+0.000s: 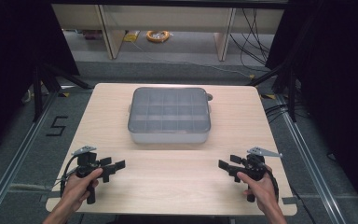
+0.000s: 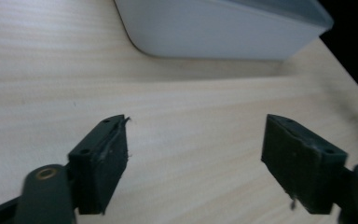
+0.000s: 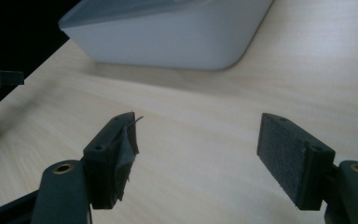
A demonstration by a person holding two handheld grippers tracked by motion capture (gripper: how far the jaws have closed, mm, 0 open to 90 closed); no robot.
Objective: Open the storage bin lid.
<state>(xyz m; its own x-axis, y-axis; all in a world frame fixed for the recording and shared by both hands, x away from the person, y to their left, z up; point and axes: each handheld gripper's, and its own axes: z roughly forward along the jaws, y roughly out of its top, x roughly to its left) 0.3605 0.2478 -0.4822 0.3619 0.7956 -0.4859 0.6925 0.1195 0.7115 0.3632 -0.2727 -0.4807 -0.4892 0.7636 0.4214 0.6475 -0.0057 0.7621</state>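
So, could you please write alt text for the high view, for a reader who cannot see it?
A closed grey compartment box with a translucent lid sits in the middle of a light wooden table. Near the table's front edge, a person's hands hold the left tongs and the right tongs, both open, pointing inward and apart from the box.

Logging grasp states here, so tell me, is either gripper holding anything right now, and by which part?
Nothing is held. The left gripper and right gripper both have jaws open over bare table, well short of the lidded box.
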